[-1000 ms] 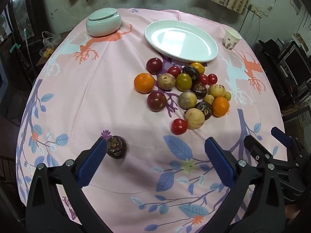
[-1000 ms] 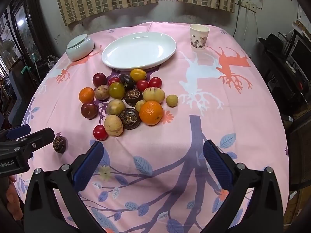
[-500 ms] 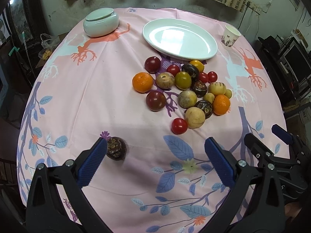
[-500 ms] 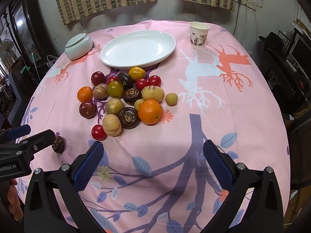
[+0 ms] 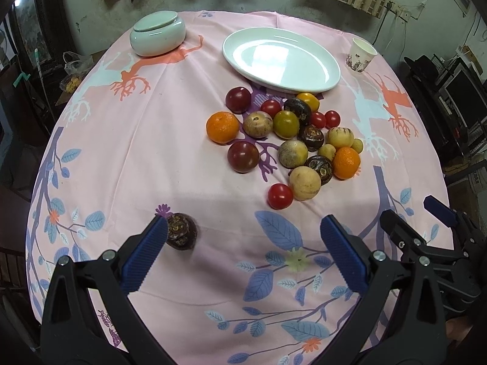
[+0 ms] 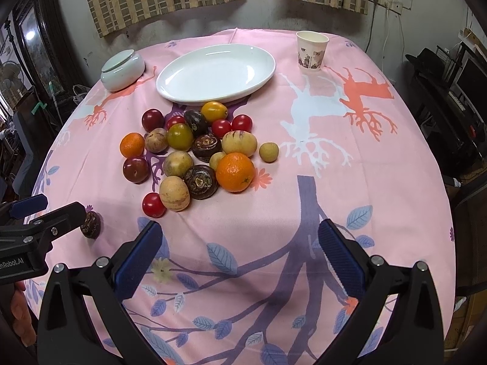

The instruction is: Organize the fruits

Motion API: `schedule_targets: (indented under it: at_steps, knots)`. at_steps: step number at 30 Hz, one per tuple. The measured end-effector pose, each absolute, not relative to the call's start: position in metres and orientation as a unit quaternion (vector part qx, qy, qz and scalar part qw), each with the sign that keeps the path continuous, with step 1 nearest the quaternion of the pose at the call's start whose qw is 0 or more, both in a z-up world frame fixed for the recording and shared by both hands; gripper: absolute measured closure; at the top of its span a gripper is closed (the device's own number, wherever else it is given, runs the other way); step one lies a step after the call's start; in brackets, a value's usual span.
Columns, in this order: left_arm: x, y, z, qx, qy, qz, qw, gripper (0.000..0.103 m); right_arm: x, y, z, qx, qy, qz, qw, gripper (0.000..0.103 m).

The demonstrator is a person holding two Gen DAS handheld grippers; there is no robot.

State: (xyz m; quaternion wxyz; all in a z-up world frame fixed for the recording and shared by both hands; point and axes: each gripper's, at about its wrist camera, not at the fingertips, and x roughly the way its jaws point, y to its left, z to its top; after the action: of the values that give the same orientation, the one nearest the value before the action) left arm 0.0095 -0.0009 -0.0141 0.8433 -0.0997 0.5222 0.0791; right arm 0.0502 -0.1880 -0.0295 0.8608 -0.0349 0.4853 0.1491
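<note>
Left tool [image 5: 243,243] hangs low over the near edge of the worktop [image 5: 146,140], blue pads spread wide apart, nothing between them. A lone dark brown fruit [image 5: 181,231] lies on the pink cloth right at the tip of this tool's left pad [image 5: 146,254] (touching or just short of it, cannot tell). From the right wrist view the same fruit [image 6: 90,224] sits at the tip of the left tool's finger, well apart from the pile.

Right tool [image 6: 237,258] also hovers over the near cloth, pads wide apart, empty. It shows at the right edge of the left wrist view, beside the left tool.

Fruit pile [image 5: 289,140] lies ahead of both tools, past the pad tips: two oranges, one at the pile's left [image 5: 222,127] and one at its right [image 5: 346,163], red tomatoes, dark plum-like ones, pale yellow round ones, several dark brown ones. The closest red tomato [image 5: 280,196] sits at the pile's near edge, ahead of the left tool's gap.

Beyond the pile sits a white oval plate [image 5: 280,59] with nothing on it, its near rim just beside the farthest fruits. A lidded pale-green bowl [image 5: 157,33] stands far left, a paper cup [image 5: 359,55] far right.
</note>
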Motion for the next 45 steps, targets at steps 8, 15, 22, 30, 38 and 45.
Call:
schedule_targets:
  at_steps: [8,15,22,30,38,45]
  knots:
    - [0.0090,0.0004,-0.0139,-0.101,0.526,0.079,0.841,0.002,0.0497,-0.1879,-0.0298,-0.036,0.487,0.148,0.860,0.001]
    - [0.0088,0.0003,-0.0139,-0.100,0.527,0.080,0.840,0.002,0.0492,-0.1883,-0.0301,-0.035,0.489,0.148,0.859,0.001]
    - [0.0086,0.0002,-0.0140,-0.100,0.526,0.079,0.841,0.002,0.0488,-0.1888,-0.0304,-0.035,0.490,0.148,0.858,0.001]
    - [0.0089,-0.0001,-0.0137,-0.101,0.527,0.079,0.840,0.002,0.0491,-0.1887,-0.0307,-0.035,0.490,0.148,0.858,0.001]
    - [0.0094,-0.0012,-0.0142,-0.099,0.529,0.079,0.839,0.002,0.0477,-0.1898,-0.0323,-0.036,0.493,0.148,0.857,0.001]
    - [0.0125,-0.0027,-0.0160,-0.092,0.532,0.076,0.839,0.002,0.0483,-0.1909,-0.0329,-0.036,0.494,0.147,0.856,0.001]
